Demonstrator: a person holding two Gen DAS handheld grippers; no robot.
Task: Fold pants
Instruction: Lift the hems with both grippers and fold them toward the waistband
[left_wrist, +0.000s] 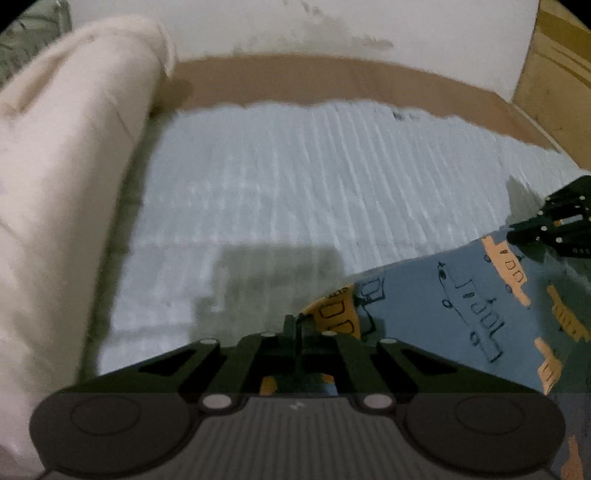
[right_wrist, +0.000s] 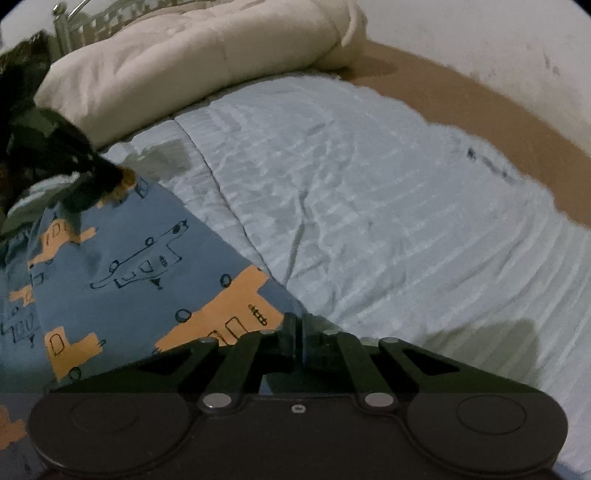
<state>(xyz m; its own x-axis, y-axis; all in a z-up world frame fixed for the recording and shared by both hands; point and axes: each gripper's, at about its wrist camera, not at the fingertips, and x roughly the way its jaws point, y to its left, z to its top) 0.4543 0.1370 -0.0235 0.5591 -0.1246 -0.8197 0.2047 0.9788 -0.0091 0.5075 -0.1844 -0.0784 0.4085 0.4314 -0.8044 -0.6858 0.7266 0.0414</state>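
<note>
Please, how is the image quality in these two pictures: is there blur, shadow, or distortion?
Left wrist view: dim, the cream duvet smeared by blur, a gripper shadow on the pale blue bedsheet. Right wrist view: sharper, the pants print readable, fisheye bending the bed edge, black corners.

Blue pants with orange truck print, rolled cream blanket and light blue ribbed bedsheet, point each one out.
Blue pants with orange truck print (right_wrist: 147, 266): right wrist view, on the flat printed cloth.
Rolled cream blanket (left_wrist: 66, 155): left wrist view, on its side.
Light blue ribbed bedsheet (right_wrist: 406, 221): right wrist view, on a bare stretch.
</note>
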